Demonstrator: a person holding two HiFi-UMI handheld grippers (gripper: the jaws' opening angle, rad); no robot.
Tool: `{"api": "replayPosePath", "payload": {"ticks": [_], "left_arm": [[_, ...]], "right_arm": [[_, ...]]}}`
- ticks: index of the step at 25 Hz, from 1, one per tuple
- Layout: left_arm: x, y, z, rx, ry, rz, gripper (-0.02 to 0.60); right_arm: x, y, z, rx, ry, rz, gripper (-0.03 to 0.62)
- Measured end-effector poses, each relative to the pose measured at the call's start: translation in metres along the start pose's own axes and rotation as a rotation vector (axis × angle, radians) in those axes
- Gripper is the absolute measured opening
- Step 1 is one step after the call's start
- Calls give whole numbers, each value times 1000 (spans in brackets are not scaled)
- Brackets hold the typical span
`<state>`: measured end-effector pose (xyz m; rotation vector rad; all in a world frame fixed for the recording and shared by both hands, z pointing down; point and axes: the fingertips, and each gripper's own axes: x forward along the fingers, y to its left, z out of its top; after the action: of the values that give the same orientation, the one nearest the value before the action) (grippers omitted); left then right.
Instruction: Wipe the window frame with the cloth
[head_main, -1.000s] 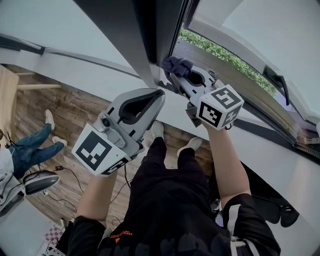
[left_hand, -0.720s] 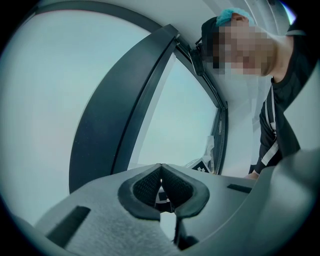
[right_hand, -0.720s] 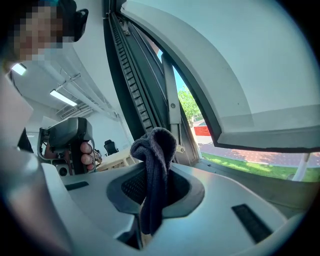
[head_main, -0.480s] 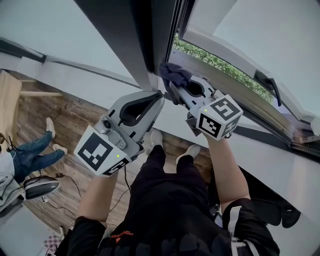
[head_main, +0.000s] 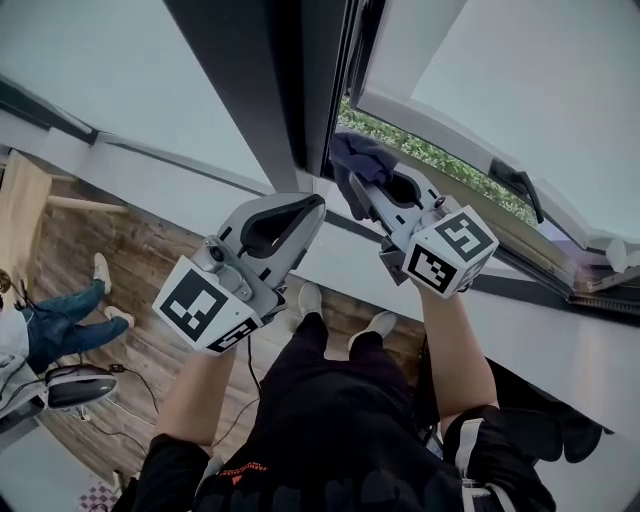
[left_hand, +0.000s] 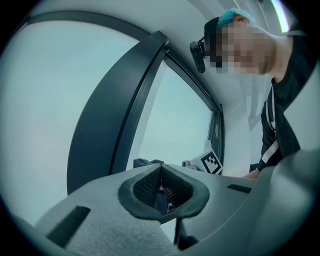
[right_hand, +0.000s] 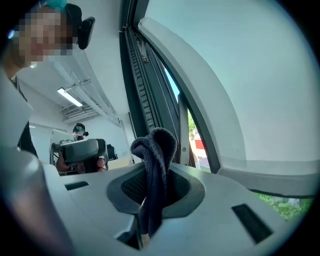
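In the head view, the right gripper (head_main: 358, 188) pinches the dark cloth (head_main: 361, 156) and holds it at the bottom corner of the window frame (head_main: 290, 90), probably to rub it. The left gripper (head_main: 316, 205) hangs just beside, free to help. In the left gripper view, its jaws are pressed together on nothing. In the right gripper view, the jaws squeeze the cloth so a bunch pokes out for wiping.
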<state>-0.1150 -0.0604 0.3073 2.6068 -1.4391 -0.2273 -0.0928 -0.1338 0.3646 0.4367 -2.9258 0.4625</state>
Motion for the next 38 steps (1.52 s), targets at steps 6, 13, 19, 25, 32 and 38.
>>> {"api": "replayPosePath", "payload": {"ticks": [6, 13, 19, 25, 32, 38], "left_arm": [[0, -6, 34, 70, -49, -11, 20], [12, -18, 80, 169, -105, -31, 20], [15, -27, 124, 254, -158, -44, 20], [12, -33, 154, 304, -203, -50, 20], [15, -37, 185, 362, -246, -72, 20], [20, -43, 204, 391, -265, -87, 20]], "right_arm": [[-14, 18, 60, -88, -88, 13, 43], [-33, 29, 138, -191, -195, 17, 43], [-43, 48, 200, -247, -262, 26, 43], [-47, 71, 247, -322, -314, 35, 43], [-52, 83, 301, -390, -365, 14, 43], [-56, 96, 336, -443, -409, 27, 43]]}}
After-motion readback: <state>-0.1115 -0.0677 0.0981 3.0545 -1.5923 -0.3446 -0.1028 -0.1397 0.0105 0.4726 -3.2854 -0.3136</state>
